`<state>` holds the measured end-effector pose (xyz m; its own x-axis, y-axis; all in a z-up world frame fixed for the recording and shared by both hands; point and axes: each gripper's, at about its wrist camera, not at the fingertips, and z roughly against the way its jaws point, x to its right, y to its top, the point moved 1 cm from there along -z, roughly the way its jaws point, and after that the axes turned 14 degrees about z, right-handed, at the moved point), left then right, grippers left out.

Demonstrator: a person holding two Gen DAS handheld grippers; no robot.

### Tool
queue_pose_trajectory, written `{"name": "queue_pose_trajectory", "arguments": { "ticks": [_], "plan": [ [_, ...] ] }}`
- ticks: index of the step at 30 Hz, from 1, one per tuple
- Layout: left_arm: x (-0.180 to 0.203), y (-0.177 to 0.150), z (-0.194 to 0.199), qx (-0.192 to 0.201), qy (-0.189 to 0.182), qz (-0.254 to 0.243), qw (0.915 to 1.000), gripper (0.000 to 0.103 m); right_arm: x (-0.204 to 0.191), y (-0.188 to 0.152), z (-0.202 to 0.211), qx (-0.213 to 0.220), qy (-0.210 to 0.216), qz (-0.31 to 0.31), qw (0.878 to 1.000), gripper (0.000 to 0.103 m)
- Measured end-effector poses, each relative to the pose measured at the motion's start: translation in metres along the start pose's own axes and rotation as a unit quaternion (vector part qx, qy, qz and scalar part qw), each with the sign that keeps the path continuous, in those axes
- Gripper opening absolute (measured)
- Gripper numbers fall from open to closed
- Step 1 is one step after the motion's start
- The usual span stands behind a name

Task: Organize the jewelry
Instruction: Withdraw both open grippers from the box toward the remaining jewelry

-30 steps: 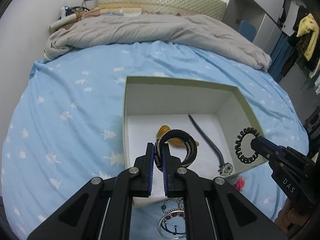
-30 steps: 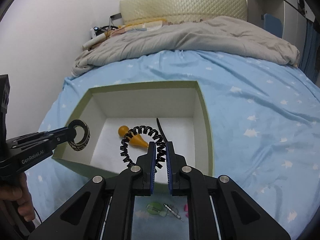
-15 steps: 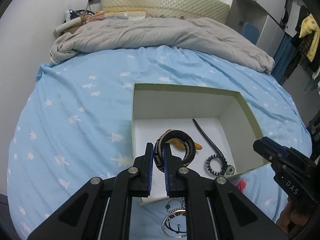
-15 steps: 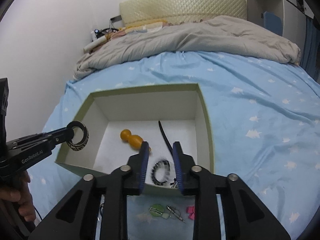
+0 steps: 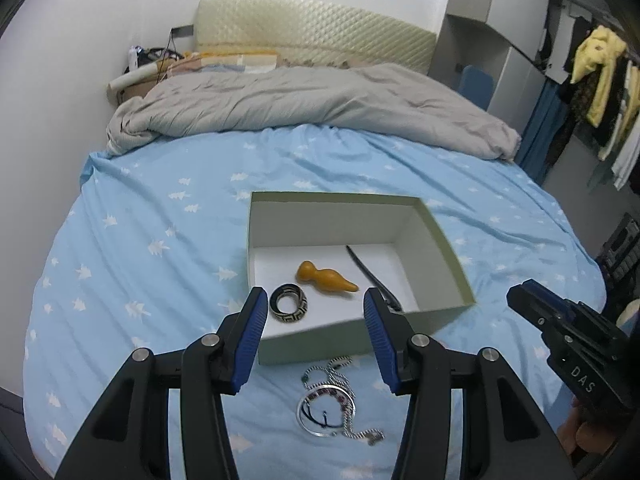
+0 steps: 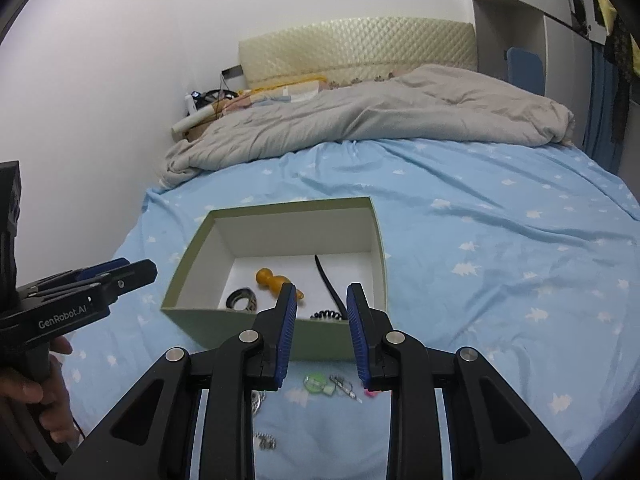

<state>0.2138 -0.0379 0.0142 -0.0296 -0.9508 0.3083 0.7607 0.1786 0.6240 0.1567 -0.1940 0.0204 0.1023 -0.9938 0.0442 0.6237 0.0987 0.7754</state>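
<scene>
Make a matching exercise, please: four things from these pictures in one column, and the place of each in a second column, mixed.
1. patterned bangle
2. silver hoop with chain
3. grey blanket
4. yellow garment

A. hanging at the far right
B. bunched near the headboard
C. inside the box, near its left corner
D. on the sheet, in front of the box

Pairs: 1-C, 2-D, 3-B, 4-A

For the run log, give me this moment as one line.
left gripper: opening, empty | right gripper: open, empty | bangle, coil tie: in box
</scene>
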Motion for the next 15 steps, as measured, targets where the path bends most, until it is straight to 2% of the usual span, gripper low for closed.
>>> {"name": "queue_pose_trajectory", "arguments": {
  "ticks": [6, 15],
  "plan": [
    [-0.002, -0.024, 0.034, 0.019, -0.014, -0.005, 0.9997, 0.050, -0.014, -0.021, 0.031, 0.019, -0.002, 0.009, 1.000, 0.024],
    [-0.014, -0.062, 0.058, 0.027, -0.028, 0.004, 0.9992, 0.050, -0.031, -0.049, 0.062, 0.053, 0.002, 0.019, 0.998, 0.024]
  ]
}}
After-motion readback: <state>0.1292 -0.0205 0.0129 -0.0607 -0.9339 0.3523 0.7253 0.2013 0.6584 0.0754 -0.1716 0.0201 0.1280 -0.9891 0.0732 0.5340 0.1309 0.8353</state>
